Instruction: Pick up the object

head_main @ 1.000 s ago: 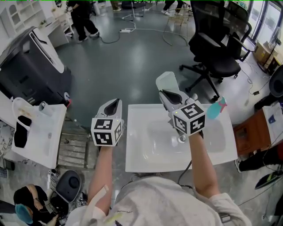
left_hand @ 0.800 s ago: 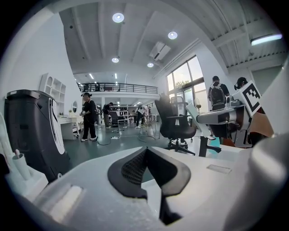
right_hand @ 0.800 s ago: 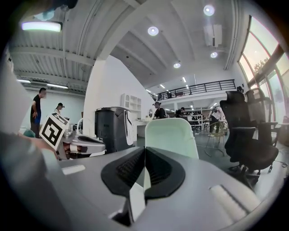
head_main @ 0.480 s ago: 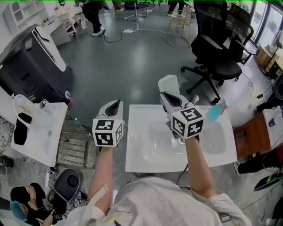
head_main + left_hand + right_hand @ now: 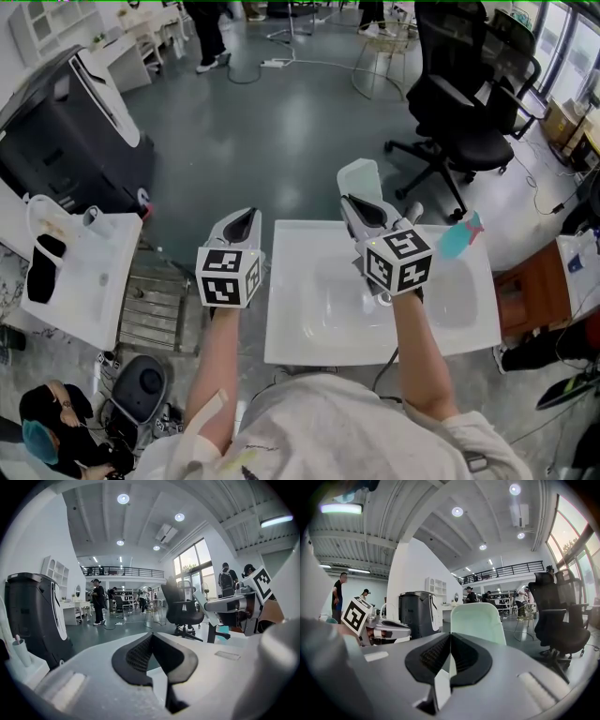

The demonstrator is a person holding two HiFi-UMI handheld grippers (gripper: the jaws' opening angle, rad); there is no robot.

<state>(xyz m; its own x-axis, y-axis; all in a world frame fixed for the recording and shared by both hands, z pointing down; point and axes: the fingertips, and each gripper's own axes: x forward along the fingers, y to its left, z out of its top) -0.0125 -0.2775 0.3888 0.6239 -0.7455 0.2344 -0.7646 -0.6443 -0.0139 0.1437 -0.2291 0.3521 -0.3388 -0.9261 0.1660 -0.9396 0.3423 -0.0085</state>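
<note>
A pale green flat plastic piece (image 5: 357, 178) with a rounded top stands up from my right gripper (image 5: 362, 202), which is shut on its lower edge above the back rim of the white basin (image 5: 298, 330). In the right gripper view the piece (image 5: 479, 622) rises upright just past the closed pads (image 5: 436, 654). My left gripper (image 5: 241, 221) hangs left of the basin over the floor, shut with nothing in it. The left gripper view shows its jaws (image 5: 151, 644) meeting on empty air, with the right gripper (image 5: 234, 605) and the held piece off to the right.
A teal fish-shaped thing (image 5: 457, 235) lies at the basin's right back corner. A black office chair (image 5: 461, 117) stands behind it. A big black machine (image 5: 66, 141) and a second white basin (image 5: 89, 281) are at the left. People walk at the far back.
Both grippers have barely moved; the right one with the pale green piece has settled slightly lower. A person at the back has walked to the right.
</note>
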